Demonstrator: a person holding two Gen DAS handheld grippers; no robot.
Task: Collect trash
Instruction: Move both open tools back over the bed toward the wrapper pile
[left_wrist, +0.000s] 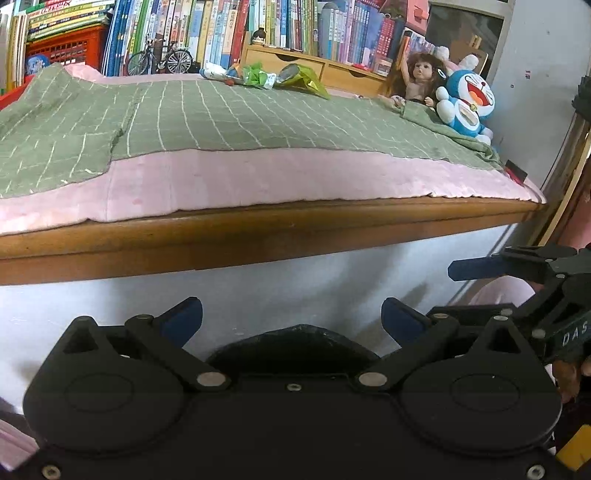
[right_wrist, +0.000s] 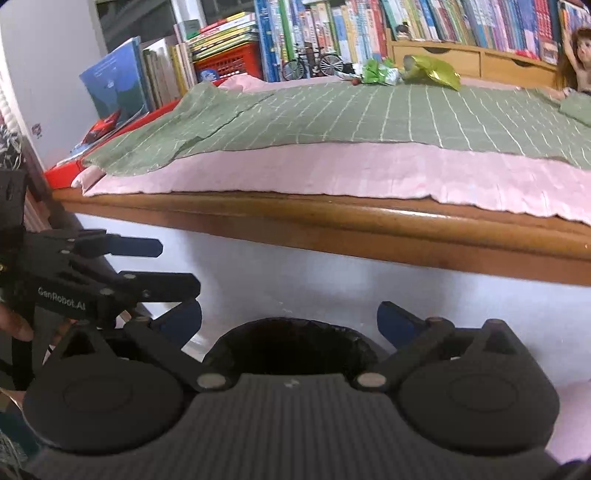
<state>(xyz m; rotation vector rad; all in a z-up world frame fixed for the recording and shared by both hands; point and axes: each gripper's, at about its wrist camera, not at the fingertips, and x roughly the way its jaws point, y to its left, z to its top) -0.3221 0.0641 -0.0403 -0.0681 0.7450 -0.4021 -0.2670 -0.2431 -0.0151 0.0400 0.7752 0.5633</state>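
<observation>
Hovering side by side with jaws wide and nothing between them, the left gripper (left_wrist: 291, 319) and right gripper (right_wrist: 290, 319) face the bed (left_wrist: 258, 236). Below both sits a black-lined bin (right_wrist: 288, 347). The wrappers (left_wrist: 280, 77) lie far ahead, across the green blanket (left_wrist: 221, 118).

left hand-held gripper (left_wrist: 291, 317): jaws wide, empty | right hand-held gripper (right_wrist: 290, 317): jaws wide, empty

My own left hand-held gripper (left_wrist: 291, 319) covers most of the black bin (left_wrist: 295, 345) below the bed, so I see only its rim. The doll (right_wrist: 576, 62) is cut off by the right wrist view's edge. The wrappers (left_wrist: 273, 75) at the far side of the bed are too small for me to read, and so are the book spines (left_wrist: 258, 26).
</observation>
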